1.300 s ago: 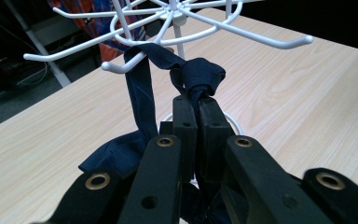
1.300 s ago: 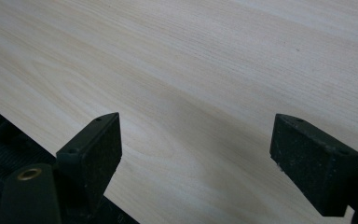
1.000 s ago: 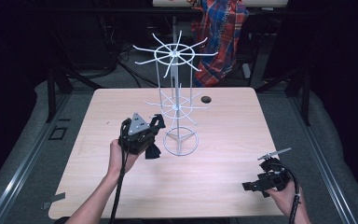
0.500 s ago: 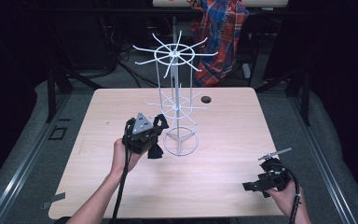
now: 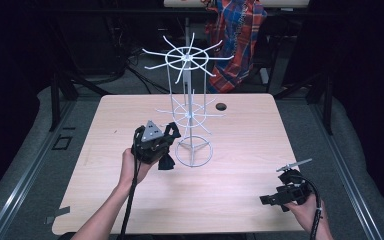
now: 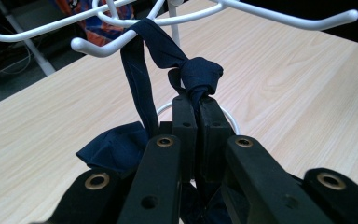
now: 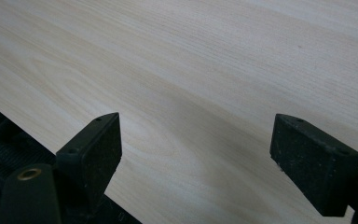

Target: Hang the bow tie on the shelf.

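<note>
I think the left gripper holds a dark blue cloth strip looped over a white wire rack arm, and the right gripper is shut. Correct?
Not quite: the right gripper is open, its jaws wide apart in the right gripper view. The left gripper does hold the dark blue cloth strip looped over the white wire rack arm.

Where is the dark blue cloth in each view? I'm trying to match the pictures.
High view: the dark blue cloth hangs under the left gripper, beside the white wire rack.
Left gripper view: centre, knotted, pinched by the jaws, looped over a rack hook.
Right gripper view: not in it.
Shared landmark: the wooden table.
</note>
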Motion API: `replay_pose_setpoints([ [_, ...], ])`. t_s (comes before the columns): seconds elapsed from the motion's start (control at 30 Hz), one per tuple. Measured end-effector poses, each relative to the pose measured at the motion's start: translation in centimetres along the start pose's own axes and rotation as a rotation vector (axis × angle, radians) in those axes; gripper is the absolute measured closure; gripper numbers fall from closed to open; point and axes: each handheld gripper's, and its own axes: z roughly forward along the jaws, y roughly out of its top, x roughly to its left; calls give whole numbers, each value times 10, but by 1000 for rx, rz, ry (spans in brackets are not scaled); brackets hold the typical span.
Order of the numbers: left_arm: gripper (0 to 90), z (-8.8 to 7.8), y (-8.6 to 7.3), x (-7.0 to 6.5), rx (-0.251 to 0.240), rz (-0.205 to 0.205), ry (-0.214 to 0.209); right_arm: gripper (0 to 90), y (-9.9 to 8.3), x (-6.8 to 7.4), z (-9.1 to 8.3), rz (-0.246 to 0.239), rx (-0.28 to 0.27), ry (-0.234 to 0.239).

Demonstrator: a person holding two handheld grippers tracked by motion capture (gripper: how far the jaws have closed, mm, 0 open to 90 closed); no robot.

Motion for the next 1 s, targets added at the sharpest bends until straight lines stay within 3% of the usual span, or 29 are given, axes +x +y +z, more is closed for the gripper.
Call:
replay_pose_setpoints([
  [0.1,872,0,0,0,1,2,1,162,-1,2,1,12,-17,-3],
  [0.5,830,-2,-4,6,1,-35,17,162,0,0,-1,-5,-1,9],
  [0.73,820,-2,-5,7,12,-34,19,162,0,0,-1,-7,3,5],
  [1.0,675,-5,-5,8,13,-42,39,161,0,0,-1,-6,3,6],
])
